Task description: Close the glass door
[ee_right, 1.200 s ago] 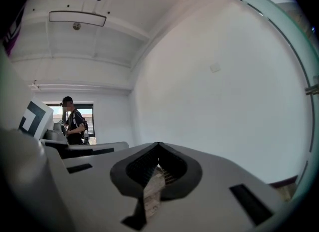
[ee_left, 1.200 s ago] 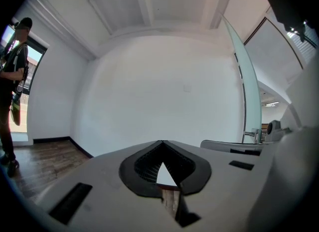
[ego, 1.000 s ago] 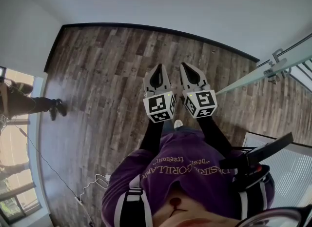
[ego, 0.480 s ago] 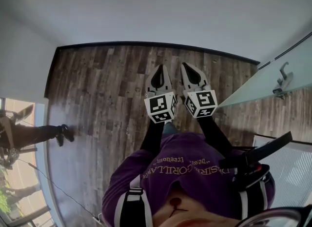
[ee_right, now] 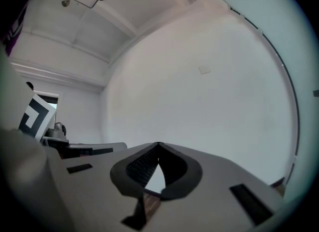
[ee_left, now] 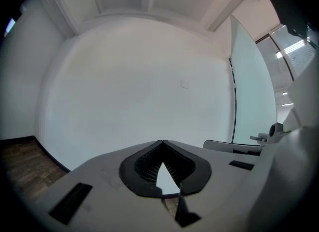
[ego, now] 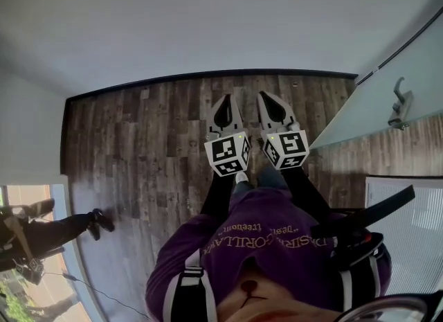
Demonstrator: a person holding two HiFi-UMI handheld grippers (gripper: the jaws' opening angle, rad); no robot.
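The glass door (ego: 377, 99) stands at the right in the head view, with its metal handle (ego: 399, 102) near the right edge. My left gripper (ego: 224, 97) and right gripper (ego: 265, 95) are side by side over the wooden floor, pointing level at a white wall. Both are shut with nothing between the jaws, and both are left of the door and apart from it. In the left gripper view the shut tips (ee_left: 162, 141) face the wall, with the glass door (ee_left: 251, 91) and handle (ee_left: 266, 136) at the right. The right gripper's shut tips (ee_right: 158, 144) face the wall too, the door's dark edge (ee_right: 291, 101) to their right.
Dark wood floor (ego: 152, 147) runs to a black skirting board (ego: 208, 75) under the white wall. Someone's legs and shoes (ego: 76, 225) stand at the lower left beside a window. A white slatted panel (ego: 408, 224) lies at the lower right.
The view has swung: the white wall fills more of the picture and the floor strip has shrunk. The door handle has slid right and the bystander's legs lower. Both grippers stay shut, side by side.
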